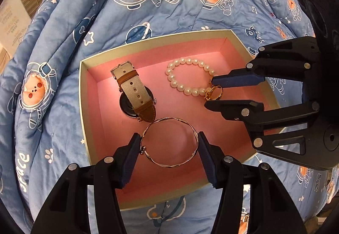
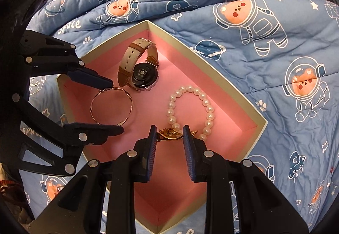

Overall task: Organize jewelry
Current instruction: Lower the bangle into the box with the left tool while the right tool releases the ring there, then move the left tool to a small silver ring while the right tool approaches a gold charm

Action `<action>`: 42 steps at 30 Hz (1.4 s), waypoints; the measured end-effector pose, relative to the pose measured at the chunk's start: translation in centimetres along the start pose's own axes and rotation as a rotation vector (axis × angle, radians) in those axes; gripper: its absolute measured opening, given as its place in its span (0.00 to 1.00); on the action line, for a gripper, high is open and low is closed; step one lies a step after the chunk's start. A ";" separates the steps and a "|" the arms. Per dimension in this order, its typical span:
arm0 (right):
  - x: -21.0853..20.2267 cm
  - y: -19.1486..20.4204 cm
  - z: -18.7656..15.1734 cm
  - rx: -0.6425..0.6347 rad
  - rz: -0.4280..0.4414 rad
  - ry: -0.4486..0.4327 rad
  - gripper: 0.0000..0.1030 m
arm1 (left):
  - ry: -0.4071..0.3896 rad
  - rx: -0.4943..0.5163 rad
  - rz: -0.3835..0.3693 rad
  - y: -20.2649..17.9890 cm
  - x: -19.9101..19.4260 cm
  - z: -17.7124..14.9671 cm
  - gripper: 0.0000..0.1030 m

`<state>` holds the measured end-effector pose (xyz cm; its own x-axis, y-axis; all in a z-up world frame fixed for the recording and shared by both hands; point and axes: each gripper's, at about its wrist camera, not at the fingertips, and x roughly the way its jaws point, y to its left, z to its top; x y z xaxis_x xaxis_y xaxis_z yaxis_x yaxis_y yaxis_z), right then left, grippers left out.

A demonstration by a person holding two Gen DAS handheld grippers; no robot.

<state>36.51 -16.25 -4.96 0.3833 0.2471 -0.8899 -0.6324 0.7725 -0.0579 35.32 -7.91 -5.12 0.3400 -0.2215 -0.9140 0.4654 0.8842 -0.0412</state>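
Left gripper point(image 1: 169, 140): jaws pinching the bangle point(image 1: 169, 142) across its width, inside the box point(image 1: 83, 106).
Right gripper point(image 2: 170, 134): jaws pinching the ring point(image 2: 170, 135), touching the pearl bracelet point(image 2: 208, 111).
Watch point(image 1: 135, 94): beyond the left jaws.

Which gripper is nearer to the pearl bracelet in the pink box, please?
Right. The right gripper grips a gold ring touching the pearl bracelet; the left gripper clamps the thin bangle, apart from the pearls.
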 end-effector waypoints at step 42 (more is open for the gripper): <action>-8.9 5.8 -13.2 0.250 0.006 -0.255 0.61 | -0.411 -0.247 -0.031 -1.8 -8.6 -17.6 0.93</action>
<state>20.62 -21.69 -3.34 0.5556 0.3662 -0.7464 -0.4634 0.8818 0.0876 17.22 -0.38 -4.29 0.6469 -0.3495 -0.6778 0.2893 0.9348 -0.2059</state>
